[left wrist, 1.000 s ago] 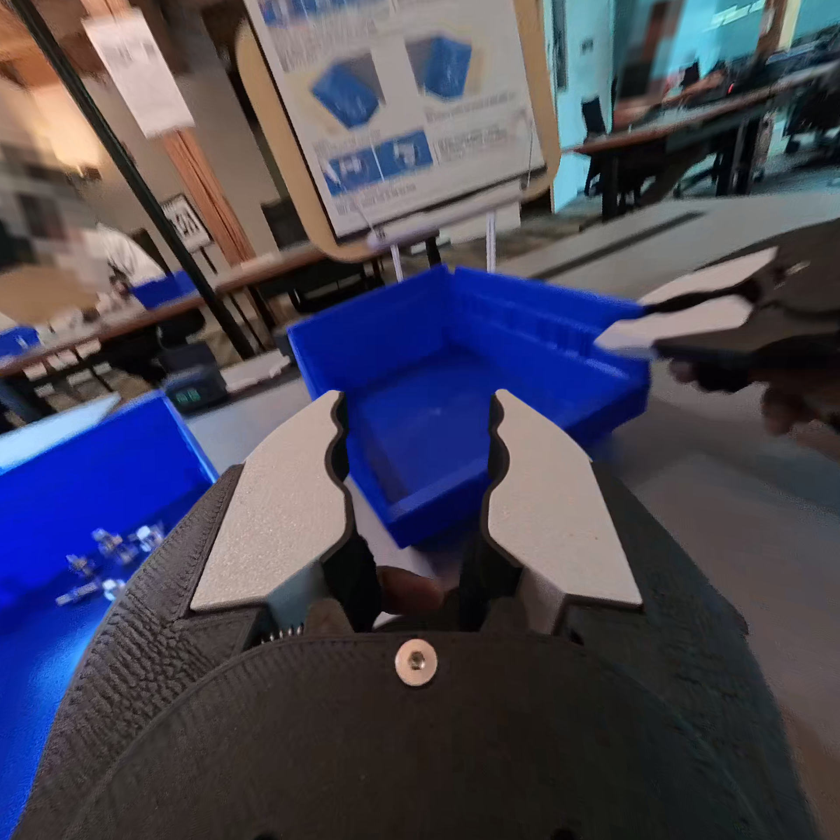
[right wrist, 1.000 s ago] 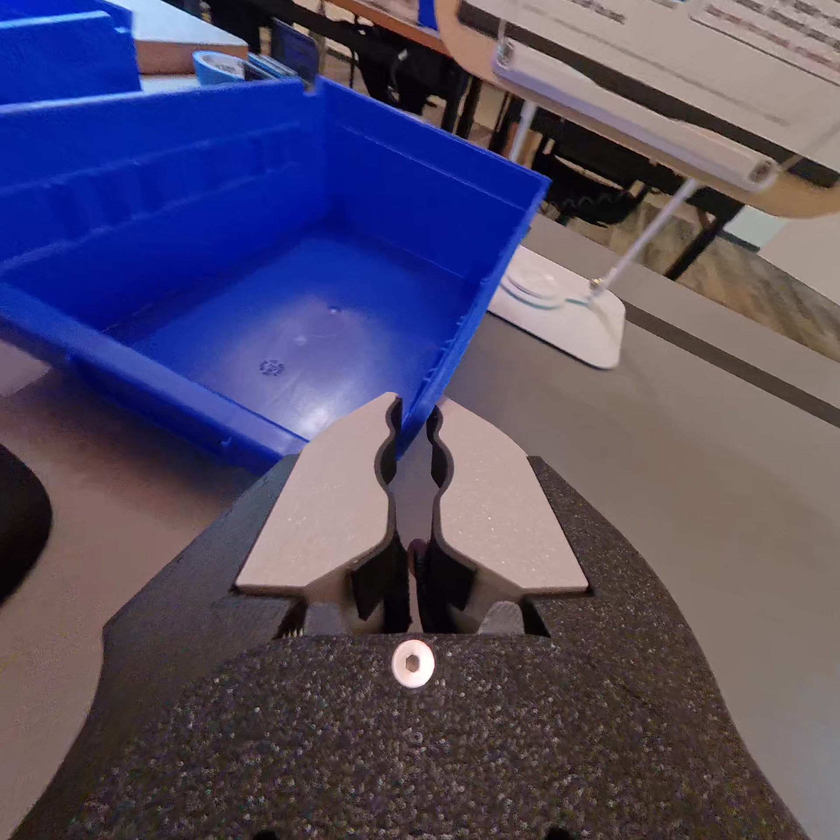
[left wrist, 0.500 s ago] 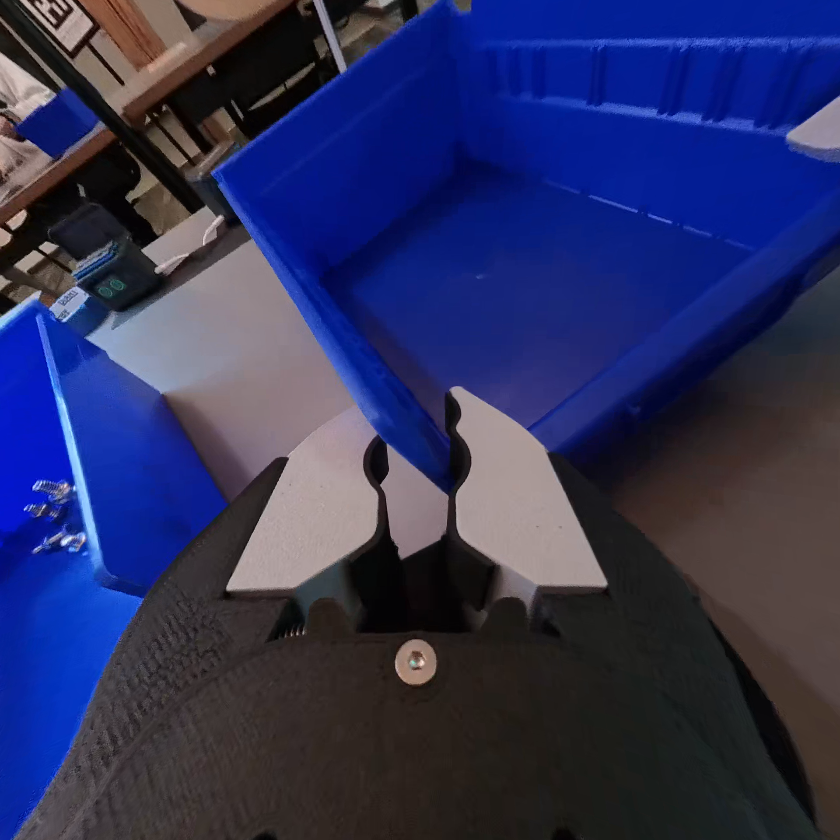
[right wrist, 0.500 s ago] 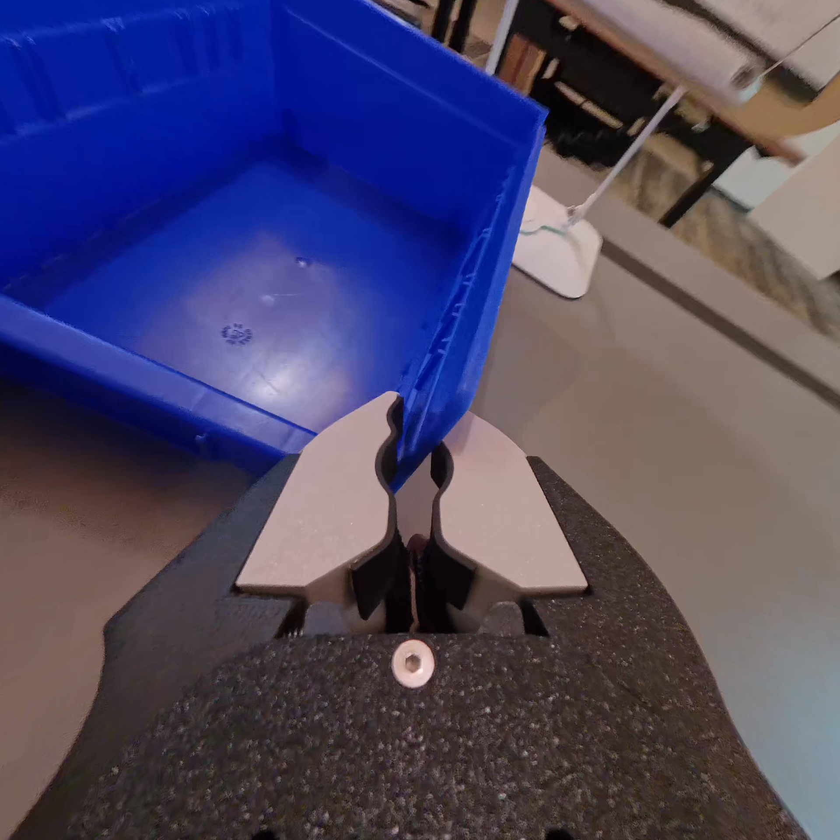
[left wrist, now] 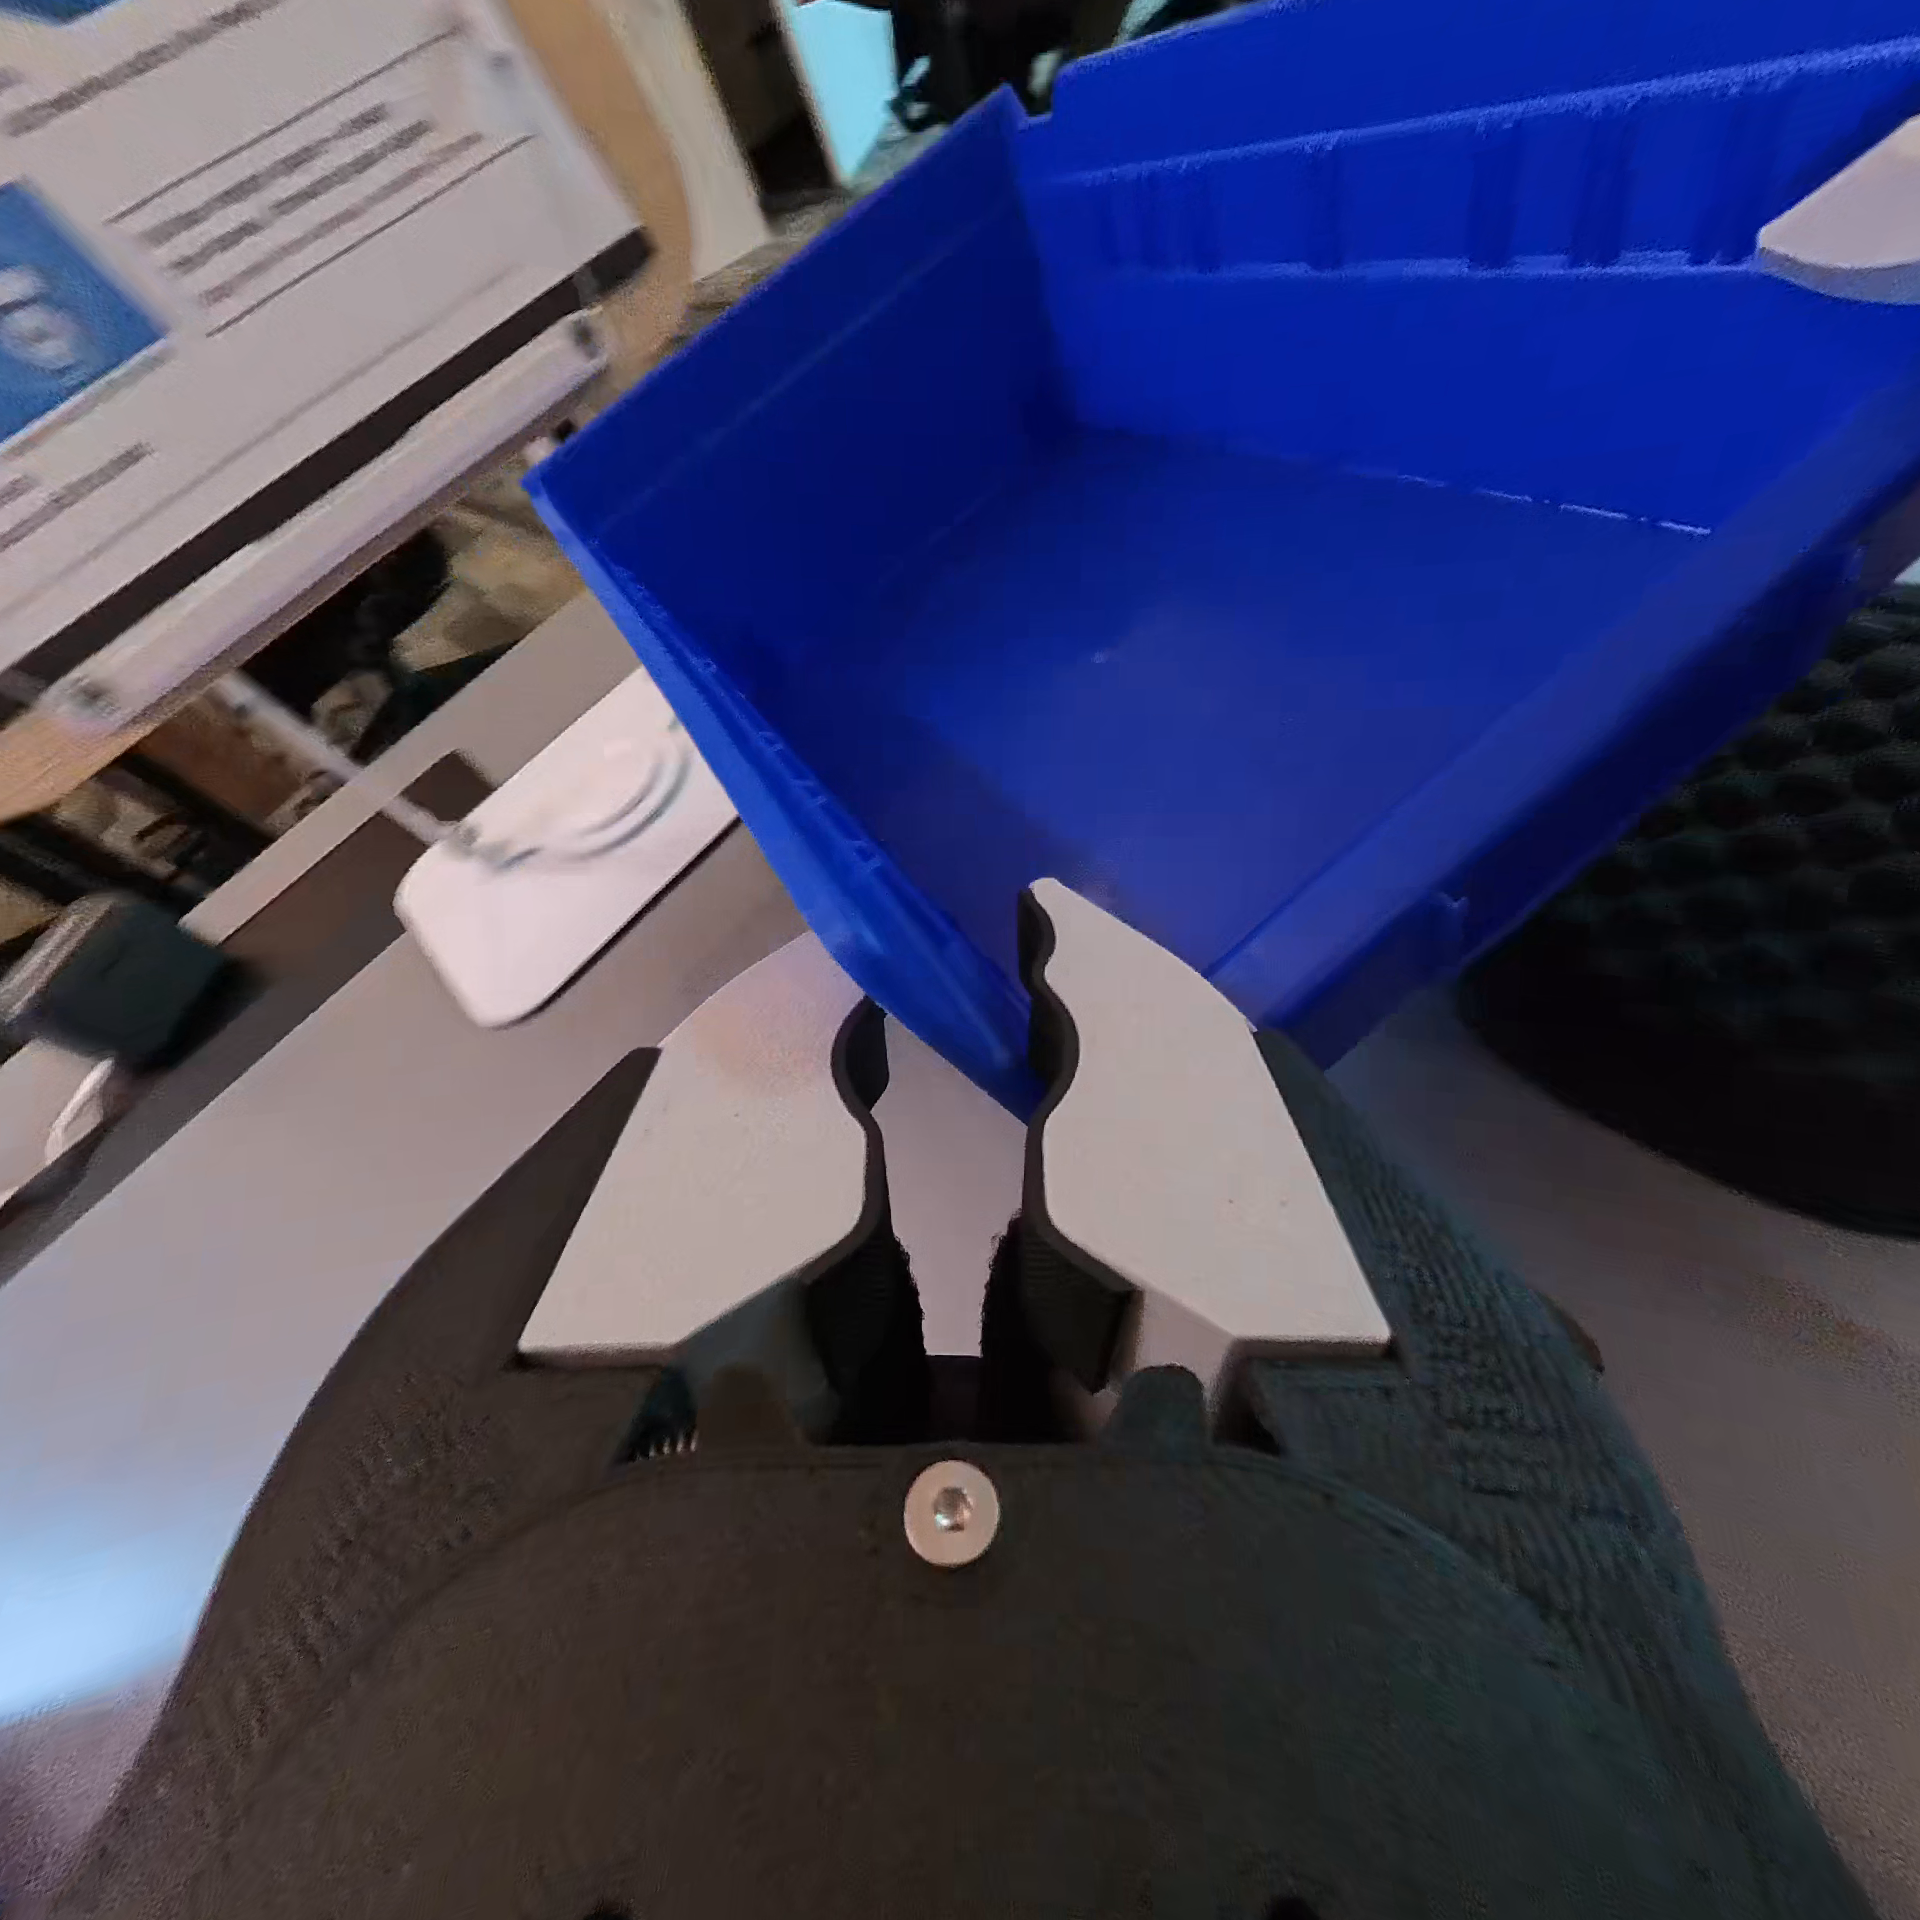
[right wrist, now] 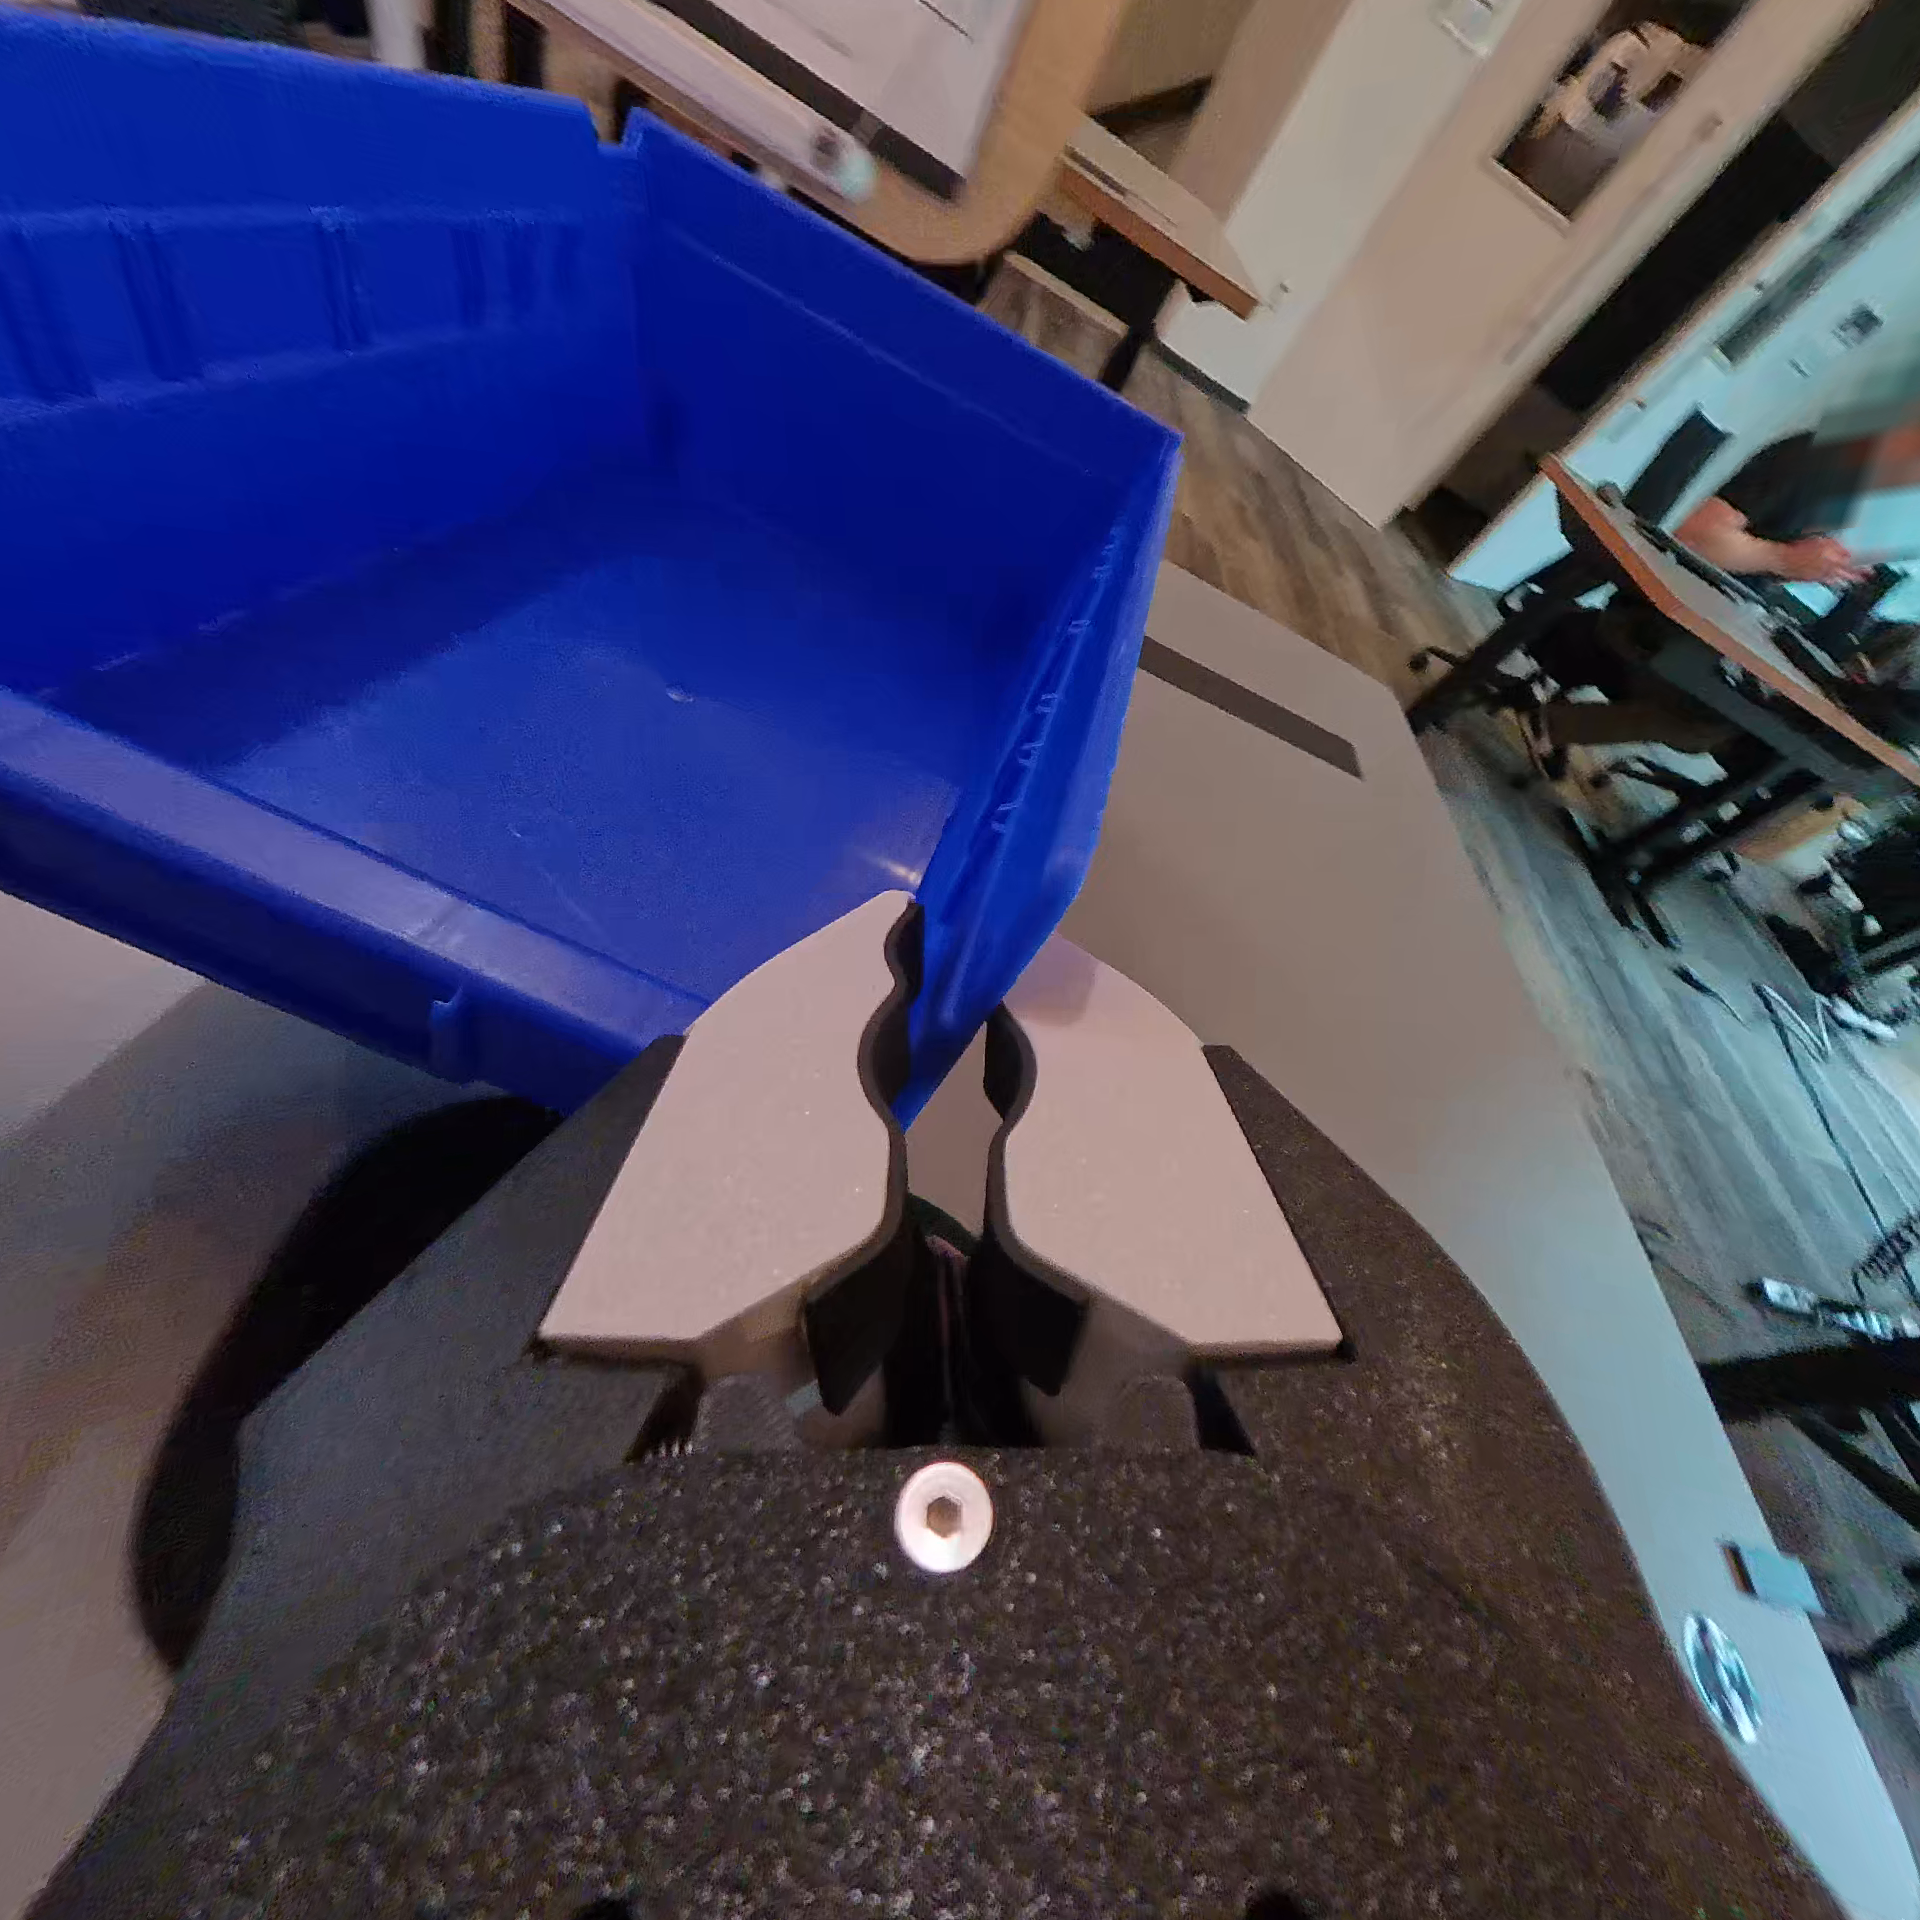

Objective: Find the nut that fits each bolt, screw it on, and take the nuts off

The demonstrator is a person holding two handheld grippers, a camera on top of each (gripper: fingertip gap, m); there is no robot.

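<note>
An empty blue bin is held up between both grippers, tilted above the grey table. My left gripper is shut on the bin's left side wall near the front corner. One pad lies inside the bin and the other outside. My right gripper is shut on the bin's right side wall in the same way. Its fingertip also shows at the top right of the left wrist view. No nut or bolt is in view.
A white stand base sits on the table and carries a poster board behind the bin. The table's right edge drops to a wooden floor. A person sits at a far desk. My hands' fingertips stand some 20 cm from each other.
My left gripper was open a second ago and has shut on the bin's left wall. Both grippers have raised and tilted the bin. The second bin, holding small metal parts, has left the view.
</note>
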